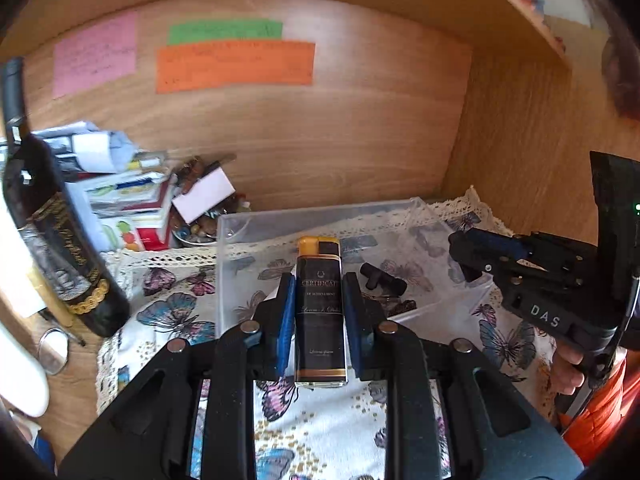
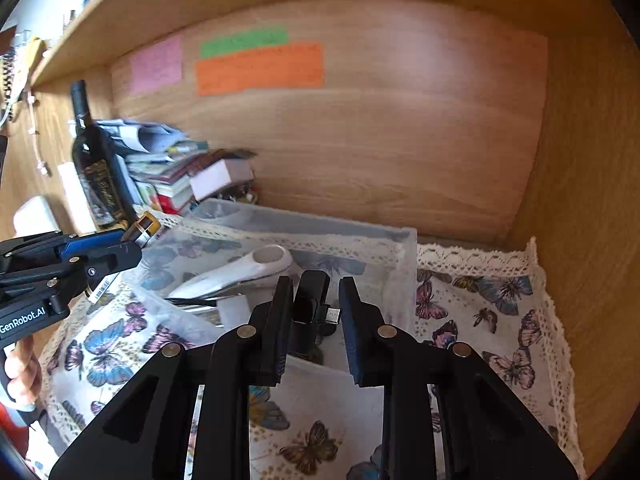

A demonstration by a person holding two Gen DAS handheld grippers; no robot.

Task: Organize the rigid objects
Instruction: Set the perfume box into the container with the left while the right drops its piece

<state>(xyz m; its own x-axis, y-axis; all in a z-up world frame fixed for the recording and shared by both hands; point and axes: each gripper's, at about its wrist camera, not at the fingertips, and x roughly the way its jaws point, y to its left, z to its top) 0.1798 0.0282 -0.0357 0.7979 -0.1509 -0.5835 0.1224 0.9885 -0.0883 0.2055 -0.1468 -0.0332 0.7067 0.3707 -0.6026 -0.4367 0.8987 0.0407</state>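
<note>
My left gripper [image 1: 319,312] is shut on a black lighter [image 1: 319,316] with a gold top and gold print, held above the near edge of a clear plastic box [image 1: 236,236]. The lighter's gold top also shows in the right wrist view [image 2: 146,226]. My right gripper [image 2: 311,312] is open over the box [image 2: 404,264], with a small black USB adapter [image 2: 310,312] between its fingers, not clamped. A white-handled tool [image 2: 248,270] lies inside the box. The right gripper shows in the left wrist view [image 1: 480,256].
A dark wine bottle [image 1: 52,236] stands at the left beside a pile of books and papers [image 1: 124,200]. A butterfly-print cloth [image 2: 492,312] covers the shelf. Coloured notes [image 1: 234,66] hang on the wooden back wall. A wooden side wall [image 1: 520,140] closes the right.
</note>
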